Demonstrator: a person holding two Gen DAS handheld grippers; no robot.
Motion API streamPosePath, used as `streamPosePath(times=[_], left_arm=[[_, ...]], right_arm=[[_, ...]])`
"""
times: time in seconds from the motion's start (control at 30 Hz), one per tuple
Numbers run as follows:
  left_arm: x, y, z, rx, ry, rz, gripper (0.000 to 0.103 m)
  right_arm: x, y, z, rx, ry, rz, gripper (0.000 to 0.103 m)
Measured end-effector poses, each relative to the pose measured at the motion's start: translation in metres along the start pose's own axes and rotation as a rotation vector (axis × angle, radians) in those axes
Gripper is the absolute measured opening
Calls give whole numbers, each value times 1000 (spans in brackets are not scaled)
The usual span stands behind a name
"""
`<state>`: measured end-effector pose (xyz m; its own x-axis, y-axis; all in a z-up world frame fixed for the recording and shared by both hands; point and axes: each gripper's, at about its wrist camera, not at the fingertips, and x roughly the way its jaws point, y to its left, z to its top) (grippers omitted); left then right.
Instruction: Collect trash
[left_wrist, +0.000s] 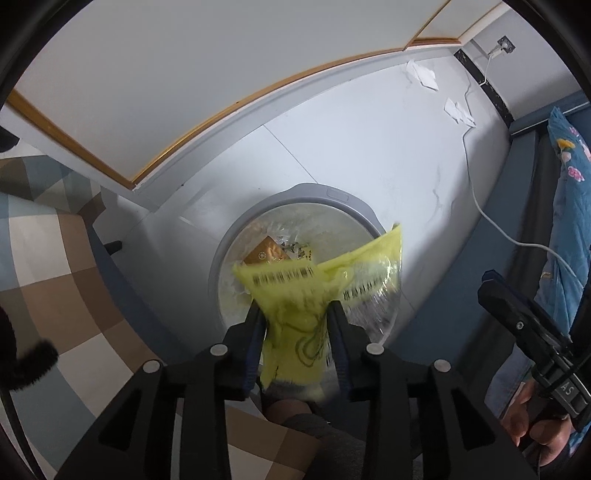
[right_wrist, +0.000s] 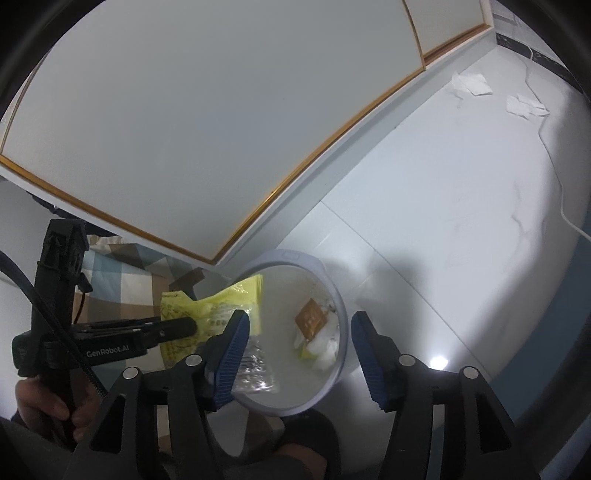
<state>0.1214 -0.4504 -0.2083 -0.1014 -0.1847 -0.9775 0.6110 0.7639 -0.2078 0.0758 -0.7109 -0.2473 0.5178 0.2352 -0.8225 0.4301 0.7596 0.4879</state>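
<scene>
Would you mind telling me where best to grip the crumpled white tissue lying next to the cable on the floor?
Pinch the tissue at its raised, creased middle, coming straight down: it lies low on the floor, so side approaches find little. Keep clear of the white cable beside it, which could snag.

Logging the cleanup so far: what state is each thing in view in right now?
Yellow wrapper: between the left gripper fingers, over the bin.
Left gripper: partly open, wrapper not yet dropped.
Right gripper: open, empty.
Trash bin: lid off, lined, already holds a brown packet and white scraps.
Paper tissues: crumpled, lying on the floor by the wall.
White cable: trailing loose across the floor.
</scene>
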Motion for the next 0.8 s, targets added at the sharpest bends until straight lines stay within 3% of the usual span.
streamPosePath(times=[0.07, 0.3, 0.43, 0.8], left_arm=[[1, 1, 1, 0, 3, 8, 30], [-3, 4, -2, -4, -6, 23, 31], [-11, 3, -4, 3, -38, 20, 51], [-52, 6, -17, -7, -177, 30, 60]], right_arm=[[1, 0, -1, 5, 2, -6, 62], [2, 1, -2, 7, 26, 0, 63], [0, 4, -2, -4, 26, 7, 64], [-21, 23, 0, -38, 2, 27, 71]])
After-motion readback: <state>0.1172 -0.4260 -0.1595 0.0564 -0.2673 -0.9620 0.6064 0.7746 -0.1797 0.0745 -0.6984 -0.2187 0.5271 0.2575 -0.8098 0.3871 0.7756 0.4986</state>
